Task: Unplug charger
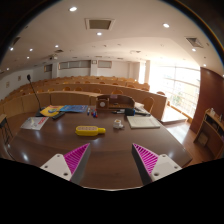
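I have the gripper [105,160] hanging above a dark wooden table [110,148] in what looks like a lecture hall, and its two fingers stand wide apart with nothing between them; the pink pads [76,158] face each other across bare tabletop. Just ahead of the fingers, slightly toward the left finger, lies a yellow object [90,130], long and flat on the wood; I cannot make out whether it is the charger or a power strip, and I see no cable clearly. Beyond it, near the middle of the table, sits a dark box-like device [114,102], too small for me to identify. To the left there is a blue and yellow item [62,110] and a light sheet or pad [35,123], with a thin microphone stalk [36,95] rising behind them. To the right lies a pale flat thing like a closed laptop or folder [143,121]. Rows of wooden seats [100,88] curve behind the table, bright windows [180,88] fill the right wall, and ceiling lights [72,9] dot the ceiling.
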`<state>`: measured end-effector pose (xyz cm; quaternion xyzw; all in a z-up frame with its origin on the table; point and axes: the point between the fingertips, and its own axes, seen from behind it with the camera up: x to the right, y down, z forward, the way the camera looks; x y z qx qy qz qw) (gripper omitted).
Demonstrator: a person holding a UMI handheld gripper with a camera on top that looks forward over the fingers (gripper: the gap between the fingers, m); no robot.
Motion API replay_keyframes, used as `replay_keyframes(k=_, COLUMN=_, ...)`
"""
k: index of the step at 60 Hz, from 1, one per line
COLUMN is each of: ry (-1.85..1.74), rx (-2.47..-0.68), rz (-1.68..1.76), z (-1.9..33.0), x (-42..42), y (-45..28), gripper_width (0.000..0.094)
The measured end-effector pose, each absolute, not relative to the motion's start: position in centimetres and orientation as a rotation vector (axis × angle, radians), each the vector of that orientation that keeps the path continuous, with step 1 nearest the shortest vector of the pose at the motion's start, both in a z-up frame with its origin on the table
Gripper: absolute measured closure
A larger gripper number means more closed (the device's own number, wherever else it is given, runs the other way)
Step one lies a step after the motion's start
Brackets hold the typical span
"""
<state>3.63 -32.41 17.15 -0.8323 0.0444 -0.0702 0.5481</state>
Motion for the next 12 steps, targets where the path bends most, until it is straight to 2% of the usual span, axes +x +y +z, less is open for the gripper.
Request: replay_keyframes(k=12, ry=0.098, rx=-1.968, rz=-0.195, z=18.03, x=3.67, y=-33.33, gripper_width=0.0086)
